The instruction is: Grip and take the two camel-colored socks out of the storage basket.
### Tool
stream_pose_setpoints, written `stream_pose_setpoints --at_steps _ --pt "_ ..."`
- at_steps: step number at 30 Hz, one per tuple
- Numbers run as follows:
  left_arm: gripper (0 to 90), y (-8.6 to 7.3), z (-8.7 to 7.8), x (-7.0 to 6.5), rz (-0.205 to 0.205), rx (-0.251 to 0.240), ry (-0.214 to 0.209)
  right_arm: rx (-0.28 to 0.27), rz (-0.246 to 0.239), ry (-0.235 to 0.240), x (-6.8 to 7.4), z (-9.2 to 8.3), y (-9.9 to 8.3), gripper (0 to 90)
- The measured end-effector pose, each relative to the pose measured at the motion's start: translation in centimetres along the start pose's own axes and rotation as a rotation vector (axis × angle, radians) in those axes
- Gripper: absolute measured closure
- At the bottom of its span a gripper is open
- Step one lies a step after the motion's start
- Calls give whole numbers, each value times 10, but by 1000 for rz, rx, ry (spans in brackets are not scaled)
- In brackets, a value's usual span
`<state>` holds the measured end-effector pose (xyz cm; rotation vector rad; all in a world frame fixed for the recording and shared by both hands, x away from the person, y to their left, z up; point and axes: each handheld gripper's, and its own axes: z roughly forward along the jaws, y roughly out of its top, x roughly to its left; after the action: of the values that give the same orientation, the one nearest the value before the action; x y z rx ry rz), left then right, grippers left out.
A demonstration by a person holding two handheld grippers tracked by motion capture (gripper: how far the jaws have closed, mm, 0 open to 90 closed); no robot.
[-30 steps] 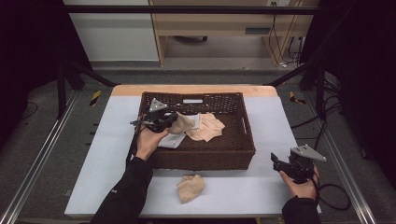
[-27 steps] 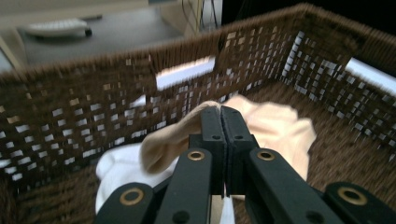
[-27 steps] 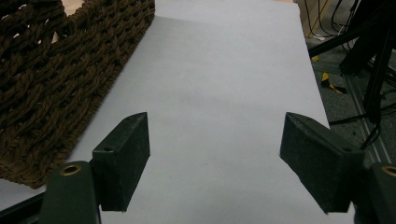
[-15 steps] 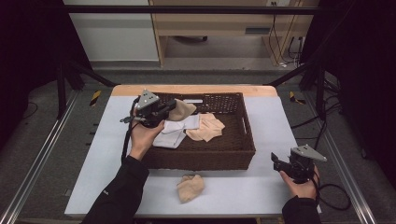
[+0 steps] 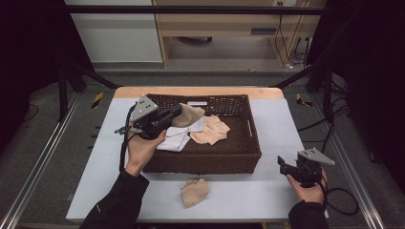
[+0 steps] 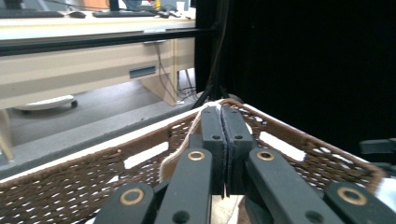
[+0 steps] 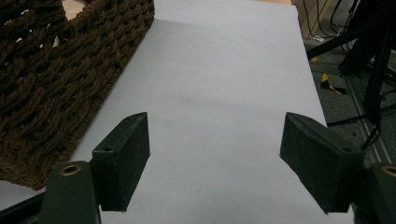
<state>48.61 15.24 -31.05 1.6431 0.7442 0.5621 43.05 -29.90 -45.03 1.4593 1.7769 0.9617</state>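
Now higher: left gripper (image 5: pixel 177 112), beige cloth (image 5: pixel 189 116).

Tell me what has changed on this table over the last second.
The left gripper, shut on a beige cloth, has lifted it out of the dark brown wicker basket and up over its left side. The right gripper stayed at the table's right edge, jaws open. The white cloth and peach cloth in the basket and the beige cloth on the table have not moved.

Table (image 5: pixel 267 119) with basket (image 5: pixel 205 162), sock (image 5: pixel 195 192)
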Motion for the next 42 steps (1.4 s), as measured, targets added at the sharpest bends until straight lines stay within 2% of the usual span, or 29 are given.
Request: stream_pose_setpoints --at_steps 8,21,33,42 --pt "885 8 -21 -19 36 -26 -44 2 -6 0 1 0 0 243" --pt "885 5 -46 -41 86 -39 -100 1 -8 2 1 -1 0 247" --pt "885 -9 -71 -58 96 -41 -144 -5 -3 3 1 -2 0 252" --pt "885 -27 -81 -72 112 -2 -185 -5 -3 1 1 -3 0 252"
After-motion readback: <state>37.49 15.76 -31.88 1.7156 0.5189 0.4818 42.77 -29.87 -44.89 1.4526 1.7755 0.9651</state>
